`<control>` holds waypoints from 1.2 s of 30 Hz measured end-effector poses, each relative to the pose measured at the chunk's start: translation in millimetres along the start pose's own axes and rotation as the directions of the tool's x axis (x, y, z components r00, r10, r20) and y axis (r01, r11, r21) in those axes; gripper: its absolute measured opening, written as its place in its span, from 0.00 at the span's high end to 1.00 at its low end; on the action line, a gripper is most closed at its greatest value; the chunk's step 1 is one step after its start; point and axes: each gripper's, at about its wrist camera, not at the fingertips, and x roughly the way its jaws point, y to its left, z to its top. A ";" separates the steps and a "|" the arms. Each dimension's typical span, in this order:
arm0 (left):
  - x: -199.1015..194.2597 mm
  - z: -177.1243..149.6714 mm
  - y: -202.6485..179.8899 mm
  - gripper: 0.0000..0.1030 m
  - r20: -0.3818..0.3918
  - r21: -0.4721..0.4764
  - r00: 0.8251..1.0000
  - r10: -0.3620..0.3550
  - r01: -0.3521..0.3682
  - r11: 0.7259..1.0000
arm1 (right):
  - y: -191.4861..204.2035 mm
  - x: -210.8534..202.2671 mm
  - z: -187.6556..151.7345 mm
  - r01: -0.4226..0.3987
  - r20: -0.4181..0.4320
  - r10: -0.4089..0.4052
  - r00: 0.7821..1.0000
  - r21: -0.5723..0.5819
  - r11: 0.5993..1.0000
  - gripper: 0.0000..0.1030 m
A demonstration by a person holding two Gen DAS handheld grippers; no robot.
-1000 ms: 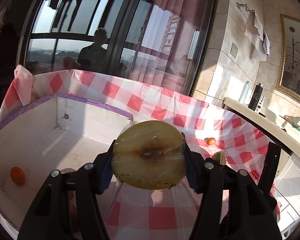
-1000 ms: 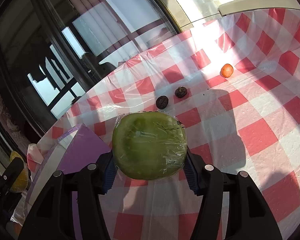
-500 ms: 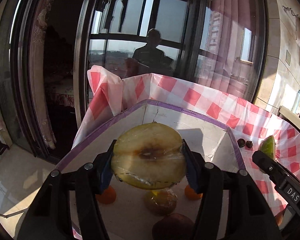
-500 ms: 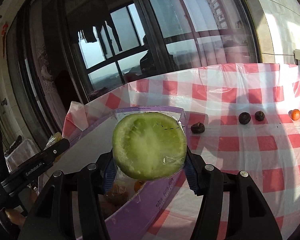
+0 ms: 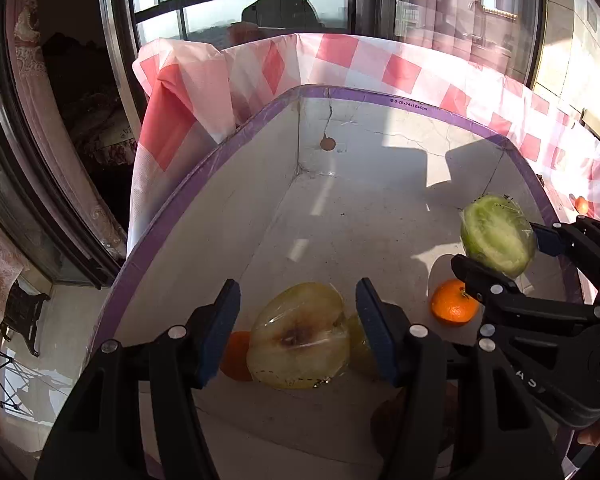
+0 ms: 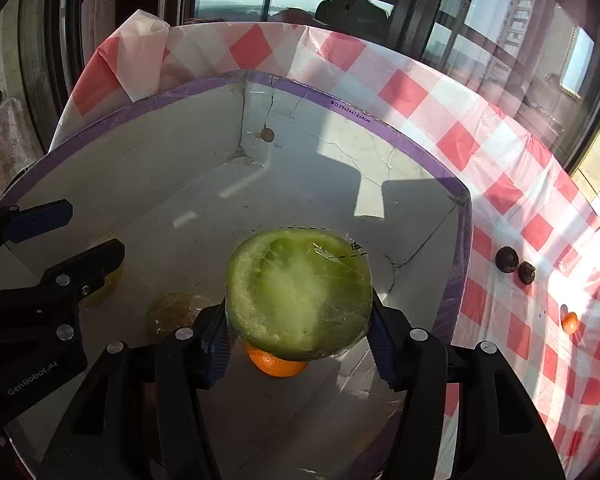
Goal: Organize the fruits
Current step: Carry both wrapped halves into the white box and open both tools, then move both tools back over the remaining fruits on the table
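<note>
Left wrist view: left tool (image 5: 296,326) with its blue-padded fingers spread wide, not touching the fruit between them; a plastic-wrapped yellow fruit half (image 5: 300,338), cut face up with a brown core, lies on the floor of a white box with purple-taped rim (image 5: 364,94), apart from both pads. A small orange (image 5: 236,356) lies just beside it on the left, partly hidden by the left finger; a second wrapped yellowish piece (image 5: 358,344) sits just behind it on the right. A mandarin (image 5: 454,308) rests on the box floor further right, under the right tool (image 5: 500,240), which pinches a plastic-wrapped green melon half (image 5: 498,234) held above the box. A dark brownish fruit (image 5: 392,416) near the lower edge is mostly hidden by the finger. Right wrist view: right tool (image 6: 298,320) pressed onto the wrapped green melon half (image 6: 298,294), pale cut face toward the camera, over the box interior (image 6: 340,152); the mandarin (image 6: 278,364) is directly beneath it. A wrapped yellowish piece (image 6: 176,314) lies on the box floor to the left; the left tool (image 6: 56,236) shows at the left edge, fingers apart. The box stands on a worktop covered by a red-and-white checked cloth (image 6: 512,184). On the cloth to the right of the box: two dark wrinkled round fruits (image 6: 514,264) close together and one small orange fruit (image 6: 570,322) nearer the edge.
</note>
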 end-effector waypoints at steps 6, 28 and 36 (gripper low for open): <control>0.9 -4.9 -0.2 0.41 -0.033 0.026 0.999 -0.020 0.021 0.999 | 6.0 14.0 2.5 0.054 -0.099 -0.061 0.993 -0.079 0.995 0.44; -3.9 -7.6 1.2 0.28 -0.033 -0.002 0.999 0.013 -0.013 1.000 | -10.5 -19.6 -8.2 0.011 0.168 -0.028 0.985 0.105 0.994 0.18; -58.8 -8.7 -26.2 0.05 0.255 0.010 0.965 0.055 -0.059 0.998 | -67.4 -67.6 -66.7 -0.148 0.474 -0.029 0.880 0.330 0.932 0.15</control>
